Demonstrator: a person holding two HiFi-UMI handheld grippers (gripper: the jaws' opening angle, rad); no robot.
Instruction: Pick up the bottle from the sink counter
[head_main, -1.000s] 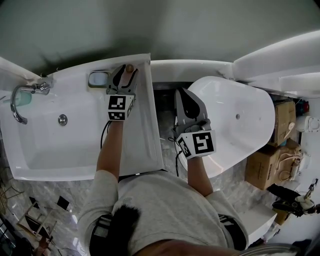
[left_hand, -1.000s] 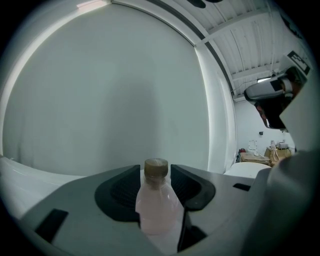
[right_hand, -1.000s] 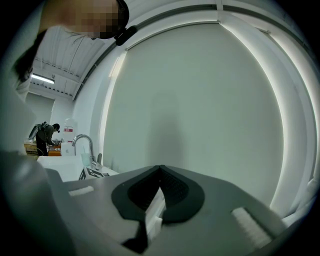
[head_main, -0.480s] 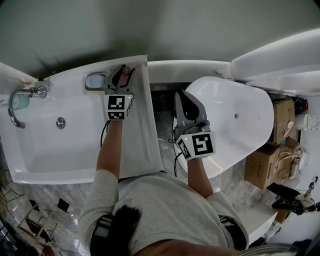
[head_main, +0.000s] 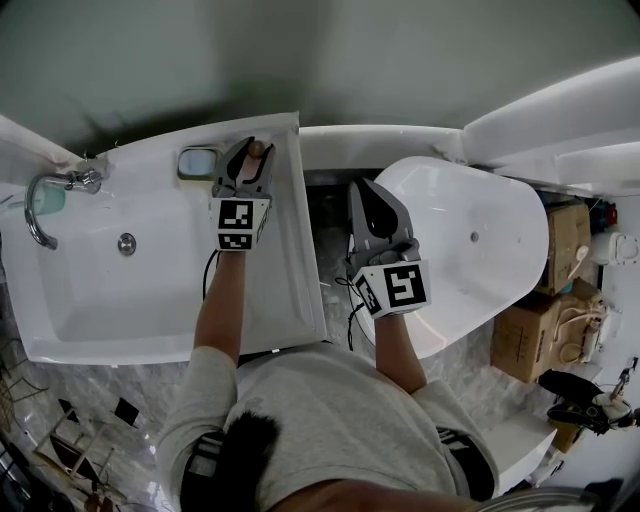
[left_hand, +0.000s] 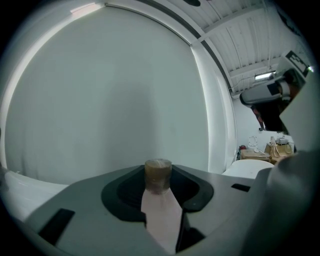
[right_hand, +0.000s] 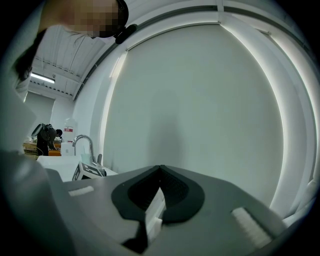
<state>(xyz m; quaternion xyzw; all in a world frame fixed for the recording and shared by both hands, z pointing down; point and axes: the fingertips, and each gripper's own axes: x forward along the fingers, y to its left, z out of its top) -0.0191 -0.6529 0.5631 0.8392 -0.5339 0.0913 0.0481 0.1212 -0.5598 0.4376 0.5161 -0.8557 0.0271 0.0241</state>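
A small bottle (head_main: 257, 150) with a brown cap and a pale pink body (left_hand: 161, 210) stands at the back right corner of the white sink counter (head_main: 292, 260). My left gripper (head_main: 250, 157) reaches over the counter and its jaws sit on either side of the bottle, pressing on its body. In the left gripper view (left_hand: 159, 182) the bottle fills the gap between the jaws and the cap sticks up above them. My right gripper (head_main: 366, 192) hangs to the right, over the gap between the counter and a bathtub, with its jaws together and nothing in them (right_hand: 160, 170).
A chrome faucet (head_main: 42, 205) stands at the basin's left, with a small grey dish (head_main: 198, 160) on the back ledge next to the bottle. A white bathtub (head_main: 490, 250) lies to the right, and cardboard boxes (head_main: 540, 335) beyond it. A grey wall runs behind.
The left gripper's jaws have drawn in round the bottle. Neither gripper has moved from its place; only the view has shifted a little.
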